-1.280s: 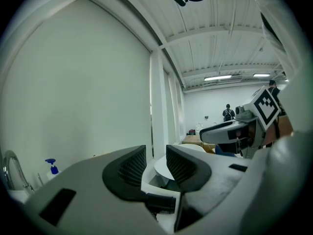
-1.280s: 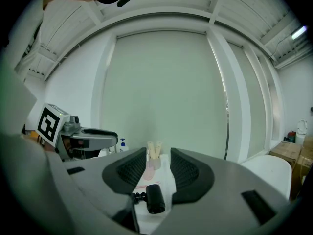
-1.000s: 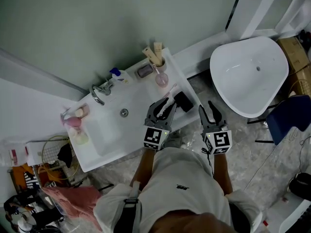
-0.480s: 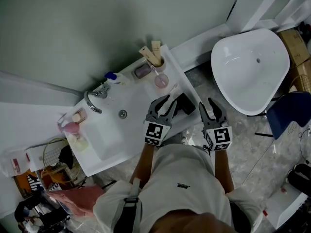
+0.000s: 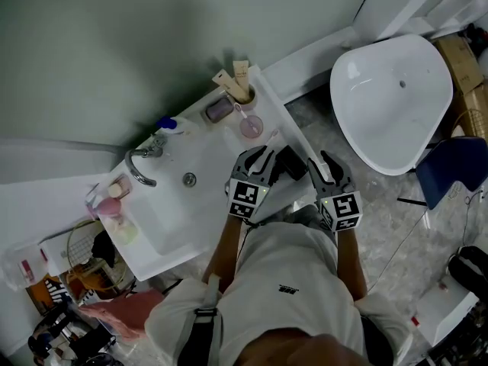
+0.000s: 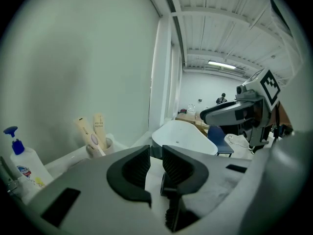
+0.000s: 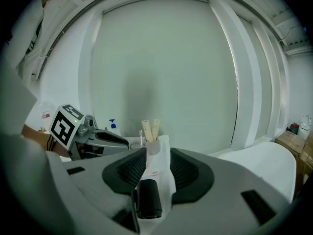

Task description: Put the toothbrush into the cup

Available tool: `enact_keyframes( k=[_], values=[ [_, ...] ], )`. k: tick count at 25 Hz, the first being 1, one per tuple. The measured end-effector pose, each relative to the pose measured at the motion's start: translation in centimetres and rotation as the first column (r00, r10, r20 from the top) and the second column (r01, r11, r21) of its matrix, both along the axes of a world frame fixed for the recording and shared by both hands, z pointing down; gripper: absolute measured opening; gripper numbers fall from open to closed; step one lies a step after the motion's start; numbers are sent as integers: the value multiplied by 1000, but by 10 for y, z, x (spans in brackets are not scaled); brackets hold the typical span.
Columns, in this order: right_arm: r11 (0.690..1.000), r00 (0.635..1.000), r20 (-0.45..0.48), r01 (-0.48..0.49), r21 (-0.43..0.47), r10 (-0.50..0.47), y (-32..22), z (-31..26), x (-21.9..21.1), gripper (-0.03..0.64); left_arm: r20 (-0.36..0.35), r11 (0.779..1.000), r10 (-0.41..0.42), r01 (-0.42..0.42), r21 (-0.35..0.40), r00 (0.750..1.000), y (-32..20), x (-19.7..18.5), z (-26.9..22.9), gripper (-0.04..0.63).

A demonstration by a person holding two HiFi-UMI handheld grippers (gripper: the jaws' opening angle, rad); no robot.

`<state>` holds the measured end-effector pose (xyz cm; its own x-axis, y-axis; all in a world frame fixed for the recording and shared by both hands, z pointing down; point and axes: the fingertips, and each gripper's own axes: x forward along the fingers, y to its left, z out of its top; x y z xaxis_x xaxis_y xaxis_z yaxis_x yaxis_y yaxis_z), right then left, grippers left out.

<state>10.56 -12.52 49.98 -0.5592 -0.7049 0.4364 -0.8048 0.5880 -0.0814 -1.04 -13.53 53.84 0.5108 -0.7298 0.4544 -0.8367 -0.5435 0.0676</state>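
A white toothbrush (image 5: 270, 139) lies on the right end of the white sink counter (image 5: 210, 197). Just behind it stands a translucent pink cup (image 5: 252, 126) with a brush standing in it. My left gripper (image 5: 258, 157) hovers right in front of the toothbrush. Its jaws have just been closing and stand a narrow gap apart (image 6: 155, 155), with only white counter showing between them. My right gripper (image 5: 326, 165) is open beside the counter's right edge. In the right gripper view a black block (image 7: 148, 199) lies on the counter between its wide jaws (image 7: 151, 160).
A beige holder with two tubes (image 5: 242, 90) stands at the back corner, a blue-capped soap bottle (image 5: 169, 124) and the faucet (image 5: 141, 162) further left. The black block (image 5: 290, 162) lies between my grippers. A white bathtub (image 5: 393, 105) sits to the right.
Both grippers have moved forward and lower toward the counter's right end. The left gripper's jaws have narrowed from wide apart to a slim gap.
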Motion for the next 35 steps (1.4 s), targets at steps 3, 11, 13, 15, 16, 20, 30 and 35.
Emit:
enact_keyframes(
  k=[3,11,13,15,16,20,30,35],
  values=[
    [1000,1000,-8,17,-18,-17,-3,7,-3,161,20,1000,0,0,-31,1000,-5,-1,13,94],
    [992,994,-25,101,-72,-103,-17,32,-7,161,72,992,6,3,-126,997,-14,5,51,89],
    [986,990,-22,138,-92,-141,-21,39,-9,161,68,989,-3,13,-146,998,-17,6,58,89],
    [977,983,-19,180,-111,-184,-25,43,-10,161,76,987,-23,35,-158,997,-20,7,65,89],
    [972,979,-19,201,-119,-205,-27,46,-10,161,81,986,-33,46,-162,996,-22,7,67,89],
    [950,959,-16,278,-144,-283,-35,55,-12,161,109,981,-58,77,-177,992,-28,8,79,89],
    [900,915,-6,394,-188,-402,-49,76,-15,161,153,960,-78,115,-255,985,-34,13,108,83],
    [867,888,4,450,-213,-460,-49,87,-28,161,178,950,-79,128,-283,981,-39,10,121,81]
  ],
)
